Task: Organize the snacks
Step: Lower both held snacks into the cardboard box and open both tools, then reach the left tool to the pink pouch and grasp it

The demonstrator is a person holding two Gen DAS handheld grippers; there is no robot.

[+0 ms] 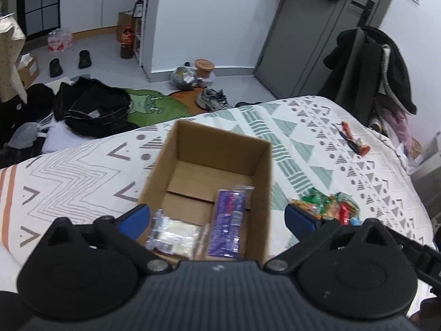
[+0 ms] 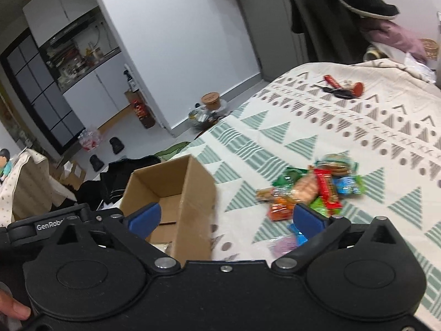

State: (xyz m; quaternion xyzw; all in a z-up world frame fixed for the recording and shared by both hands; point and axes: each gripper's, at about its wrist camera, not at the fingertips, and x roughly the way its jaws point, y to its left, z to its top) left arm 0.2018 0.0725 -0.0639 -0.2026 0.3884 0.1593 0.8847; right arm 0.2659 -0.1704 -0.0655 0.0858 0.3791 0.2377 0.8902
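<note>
Blue-padded jaws of the left gripper (image 1: 217,220) stand wide apart over the cardboard box (image 1: 259,193), gripping nothing; a purple packet (image 1: 227,220) and a clear-wrapped packet (image 1: 173,233) already lie inside. Likewise spread and empty, the right gripper (image 2: 227,218) faces the pile of snack packets (image 2: 311,190) on the patterned bedspread (image 2: 386,143), just beside the box. These wrappers look light, crinkly and slippery, their contents probably crushable; pinching one gently across its flat middle seems best.
</note>
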